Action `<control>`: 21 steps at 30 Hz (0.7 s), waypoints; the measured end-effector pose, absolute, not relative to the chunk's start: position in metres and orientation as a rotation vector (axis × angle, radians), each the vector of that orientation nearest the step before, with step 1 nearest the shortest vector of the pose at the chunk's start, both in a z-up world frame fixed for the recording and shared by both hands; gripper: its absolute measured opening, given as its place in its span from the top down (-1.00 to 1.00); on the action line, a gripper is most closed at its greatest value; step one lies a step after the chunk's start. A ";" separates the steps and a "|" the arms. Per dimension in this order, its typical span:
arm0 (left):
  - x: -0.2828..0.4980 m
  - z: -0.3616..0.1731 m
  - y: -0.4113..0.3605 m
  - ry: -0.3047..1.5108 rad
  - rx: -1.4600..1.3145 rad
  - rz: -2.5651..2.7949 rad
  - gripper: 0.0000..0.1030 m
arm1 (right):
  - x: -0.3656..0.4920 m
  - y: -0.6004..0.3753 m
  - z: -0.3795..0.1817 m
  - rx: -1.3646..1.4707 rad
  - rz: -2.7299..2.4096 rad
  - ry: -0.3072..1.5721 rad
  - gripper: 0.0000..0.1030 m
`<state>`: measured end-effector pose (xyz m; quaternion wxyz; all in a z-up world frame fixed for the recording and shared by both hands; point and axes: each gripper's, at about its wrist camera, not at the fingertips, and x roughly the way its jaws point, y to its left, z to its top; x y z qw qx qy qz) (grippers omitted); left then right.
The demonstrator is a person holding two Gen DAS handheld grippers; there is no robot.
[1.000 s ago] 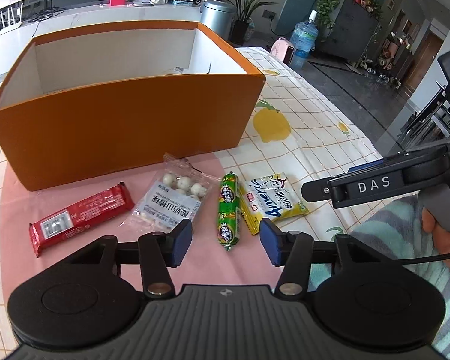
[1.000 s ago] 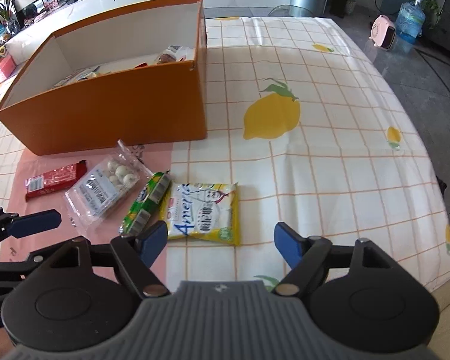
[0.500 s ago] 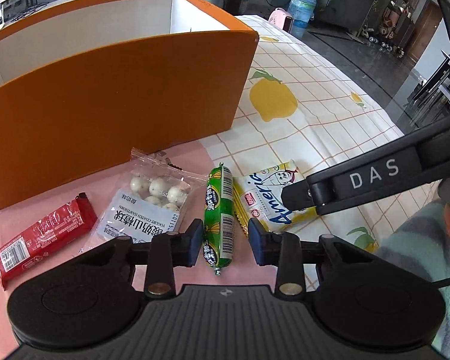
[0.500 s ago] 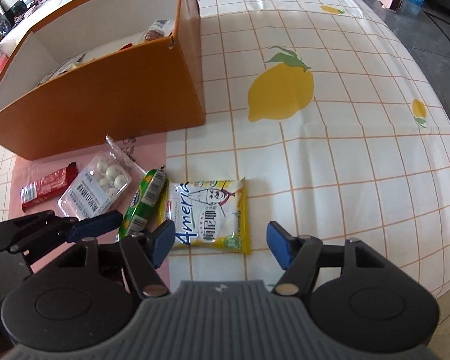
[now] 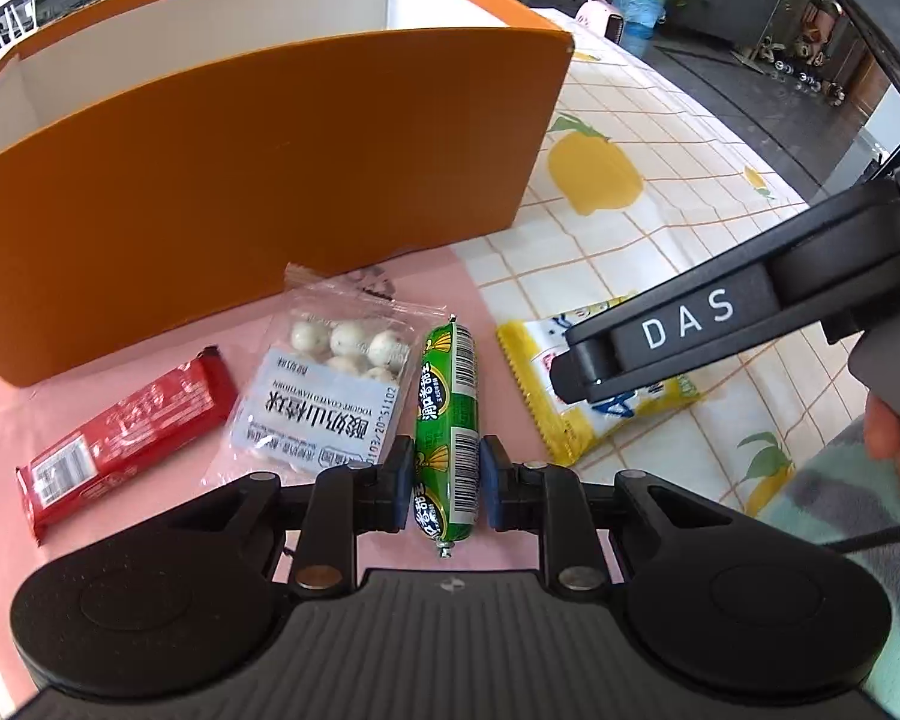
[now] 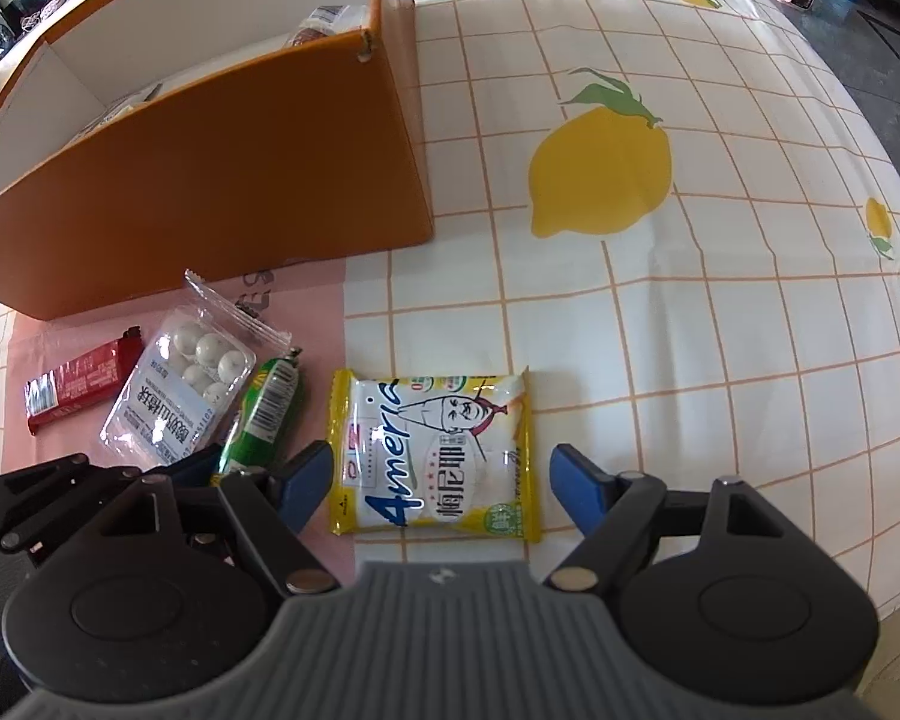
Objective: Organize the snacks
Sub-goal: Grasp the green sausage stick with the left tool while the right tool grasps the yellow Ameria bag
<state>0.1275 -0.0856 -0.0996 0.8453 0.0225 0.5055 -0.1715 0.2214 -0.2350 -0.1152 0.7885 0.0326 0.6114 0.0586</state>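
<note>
- left wrist view: the left gripper (image 5: 446, 481) had its pads closed against the near end of the green sausage (image 5: 446, 427), apparently gripping it, on the pink mat before the orange box (image 5: 258, 180); a straight lift would spare the neighbouring candy bag (image 5: 330, 390).
- right wrist view: the right gripper (image 6: 444, 486) stood wide open and empty, straddling the yellow packet (image 6: 435, 456); it should lower squarely, then close.

A tall orange cardboard box (image 5: 258, 180) walls off the far side of the table. Before it, a red wrapped bar (image 5: 126, 438), a clear pouch of white balls (image 5: 330, 390), a green sausage stick (image 5: 447, 426) and a yellow packet (image 6: 438, 456) lie close together. The lemon-print tablecloth (image 6: 720, 312) to their right lies open.
</note>
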 end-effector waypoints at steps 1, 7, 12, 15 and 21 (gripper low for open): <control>0.127 -0.099 -0.084 1.070 0.045 -0.358 0.50 | 0.222 -0.234 -0.116 0.065 0.127 1.323 -0.49; 0.128 -0.099 -0.089 1.055 0.101 -0.351 0.40 | 0.229 -0.224 -0.127 0.027 0.125 1.357 -0.49; 0.132 -0.101 -0.097 1.041 0.127 -0.351 0.32 | 0.232 -0.213 -0.132 -0.019 0.116 1.354 -0.55; 0.132 -0.102 -0.099 1.031 0.143 -0.348 0.31 | 0.232 -0.206 -0.135 -0.044 0.119 1.352 -0.62; 0.131 -0.103 -0.102 1.016 0.166 -0.348 0.34 | 0.228 -0.194 -0.132 -0.074 0.119 1.348 -0.63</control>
